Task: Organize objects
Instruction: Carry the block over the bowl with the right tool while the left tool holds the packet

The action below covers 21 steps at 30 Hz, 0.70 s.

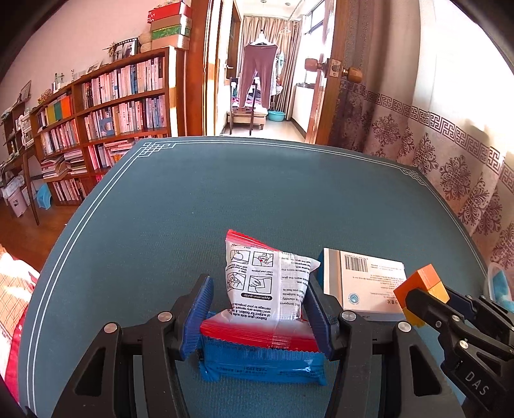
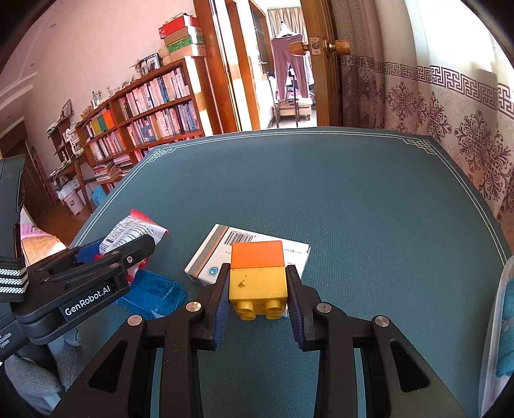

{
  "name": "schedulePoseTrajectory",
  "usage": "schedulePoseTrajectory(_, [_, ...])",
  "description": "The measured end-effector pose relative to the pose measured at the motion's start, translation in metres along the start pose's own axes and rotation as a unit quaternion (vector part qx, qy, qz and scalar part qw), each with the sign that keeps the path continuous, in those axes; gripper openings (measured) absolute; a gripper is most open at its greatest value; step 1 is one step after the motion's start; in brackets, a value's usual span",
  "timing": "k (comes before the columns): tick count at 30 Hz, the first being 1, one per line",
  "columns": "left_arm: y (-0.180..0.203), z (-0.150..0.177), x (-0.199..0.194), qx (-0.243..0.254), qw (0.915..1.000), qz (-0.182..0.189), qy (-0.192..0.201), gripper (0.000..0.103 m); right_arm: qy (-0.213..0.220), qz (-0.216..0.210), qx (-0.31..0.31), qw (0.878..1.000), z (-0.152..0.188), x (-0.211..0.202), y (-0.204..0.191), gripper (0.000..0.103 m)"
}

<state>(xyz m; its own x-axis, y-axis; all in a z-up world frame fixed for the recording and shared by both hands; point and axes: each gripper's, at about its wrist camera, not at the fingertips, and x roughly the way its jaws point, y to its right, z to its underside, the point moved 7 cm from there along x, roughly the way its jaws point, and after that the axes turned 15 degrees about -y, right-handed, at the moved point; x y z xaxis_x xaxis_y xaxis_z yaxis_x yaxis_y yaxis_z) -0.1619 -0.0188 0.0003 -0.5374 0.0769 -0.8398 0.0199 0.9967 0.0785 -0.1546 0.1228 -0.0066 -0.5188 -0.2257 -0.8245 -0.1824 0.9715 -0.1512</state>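
Toy bricks (image 2: 257, 276), orange stacked on yellow, sit pinched by the right gripper (image 2: 258, 291) at lower centre, above a white carton (image 2: 297, 254); they may split apart, being gripped only on yellow. Left wrist view alone shows the left gripper (image 1: 260, 308) pinching a white sachet (image 1: 261, 283) over a blue packet (image 1: 263, 363)

The white packet (image 1: 268, 283) lies on the blue packet (image 1: 261, 363), with the box (image 1: 366, 283) to their right.

Bright daylight floods in from the far window (image 1: 316, 19), curtain (image 1: 449, 96) glaring, edges heavily fisheye-warped with dark corners.
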Motion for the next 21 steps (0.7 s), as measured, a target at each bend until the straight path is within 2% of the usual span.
schedulePoseTrajectory(12, [0.04,0.015,-0.007,0.05,0.9985,0.023,-0.002,0.059,0.011,0.009,0.025,1.0,0.027,-0.036,0.025,0.033])
schedulePoseTrajectory(21, [0.067,0.029,-0.008,0.089,0.9956,0.029,-0.005,0.059,0.018,0.021,0.057,0.998,0.049,-0.059,0.059,0.033])
